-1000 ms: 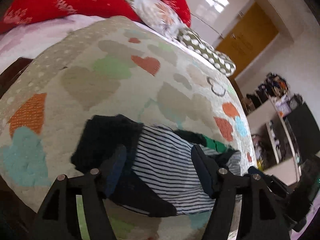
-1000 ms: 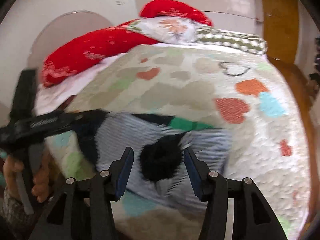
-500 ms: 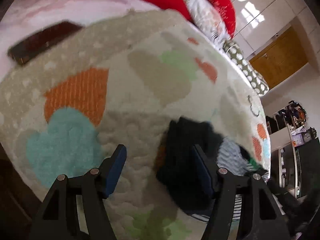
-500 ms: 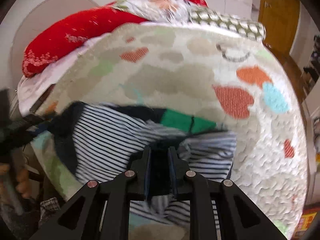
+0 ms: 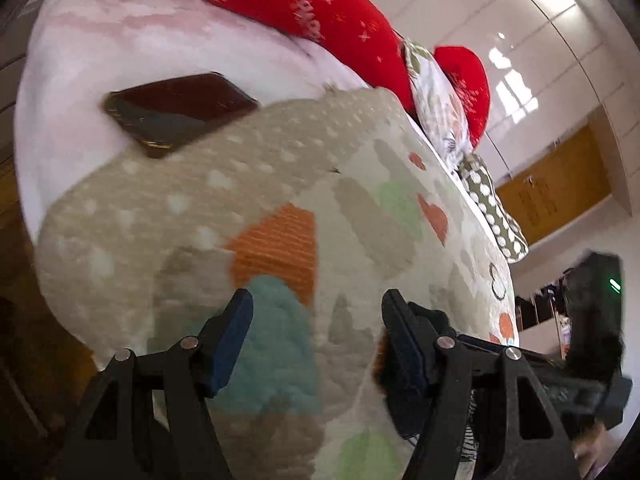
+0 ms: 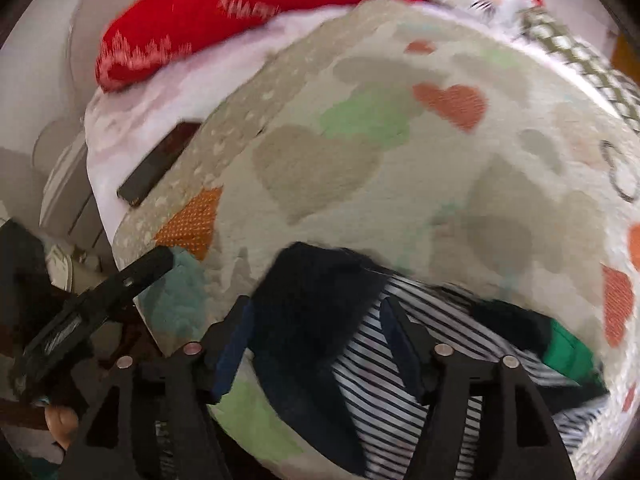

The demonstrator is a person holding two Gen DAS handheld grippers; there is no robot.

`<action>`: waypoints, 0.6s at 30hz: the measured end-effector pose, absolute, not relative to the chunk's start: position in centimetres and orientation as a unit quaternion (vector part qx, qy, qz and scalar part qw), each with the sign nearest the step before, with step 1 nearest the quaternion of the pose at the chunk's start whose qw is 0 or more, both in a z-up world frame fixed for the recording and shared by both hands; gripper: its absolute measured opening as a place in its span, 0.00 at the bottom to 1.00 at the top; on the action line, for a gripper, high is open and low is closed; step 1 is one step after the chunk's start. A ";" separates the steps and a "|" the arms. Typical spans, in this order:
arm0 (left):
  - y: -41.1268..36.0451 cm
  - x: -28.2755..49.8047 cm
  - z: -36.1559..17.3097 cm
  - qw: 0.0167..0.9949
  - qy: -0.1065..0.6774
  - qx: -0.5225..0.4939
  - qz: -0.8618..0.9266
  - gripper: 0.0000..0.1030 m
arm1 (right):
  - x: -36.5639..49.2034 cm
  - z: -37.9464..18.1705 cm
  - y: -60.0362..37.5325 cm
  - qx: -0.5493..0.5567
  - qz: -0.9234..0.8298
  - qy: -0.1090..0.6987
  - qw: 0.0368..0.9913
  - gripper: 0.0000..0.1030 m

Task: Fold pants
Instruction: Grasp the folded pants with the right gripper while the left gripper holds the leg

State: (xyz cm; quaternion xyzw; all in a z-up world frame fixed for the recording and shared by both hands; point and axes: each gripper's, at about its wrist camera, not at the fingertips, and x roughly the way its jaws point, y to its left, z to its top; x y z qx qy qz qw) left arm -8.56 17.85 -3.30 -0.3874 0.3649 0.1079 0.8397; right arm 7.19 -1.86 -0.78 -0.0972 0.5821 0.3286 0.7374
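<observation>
1. The bed (image 6: 500, 184) carries a fleece blanket (image 5: 360, 216) patterned with hearts in orange, teal, green and grey.
2. The pants (image 6: 392, 344), black-and-white striped with a dark navy band and a green patch, lie bunched on the blanket near the bed's near edge.
3. The right gripper (image 6: 316, 340) hangs over the pants, pointing steeply down. Its jaws stand wide and have just been opening. The navy band and some striped cloth show in the gap between them, but the pads do not press on the cloth.
4. The left gripper (image 5: 316, 336) sits over bare blanket toward the near left corner of the bed, above a teal heart and an orange one. Its jaws are apart at a middling width, with nothing gripped.
5. In the left wrist view a dark bit of the pants peeks out just beside and behind that gripper's right finger (image 5: 404, 344); whether they touch, cannot tell.
6. In the right wrist view the left gripper comes in from the left edge, with fingertips of a hand (image 6: 60, 416) below it.
7. A dark phone (image 5: 176, 108) lies flat on the pink sheet (image 5: 80, 60) at the blanket's far left edge.
8. Red pillows (image 5: 288, 4) and patterned ones line the head of the bed.
</observation>
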 end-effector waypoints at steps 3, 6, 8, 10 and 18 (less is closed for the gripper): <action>18.4 -9.2 -3.7 0.839 0.359 -0.395 0.102 0.64 | 8.0 -3.0 1.3 -0.123 0.312 0.623 0.706 0.75; 18.1 -9.7 -3.8 0.843 0.357 -0.390 0.094 0.64 | 8.5 -4.8 3.3 -0.157 0.272 0.640 0.701 0.82; 17.8 -9.9 -3.9 0.844 0.359 -0.388 0.087 0.64 | 8.1 -5.9 4.5 -0.203 0.244 0.636 0.703 0.82; 17.2 -10.0 -4.1 0.845 0.358 -0.389 0.076 0.64 | 7.2 -6.3 5.2 -0.245 0.239 0.621 0.705 0.79; 12.2 -8.6 -4.0 0.862 0.362 -0.355 -0.011 0.64 | 6.5 -3.1 2.5 -0.217 0.259 0.601 0.724 0.28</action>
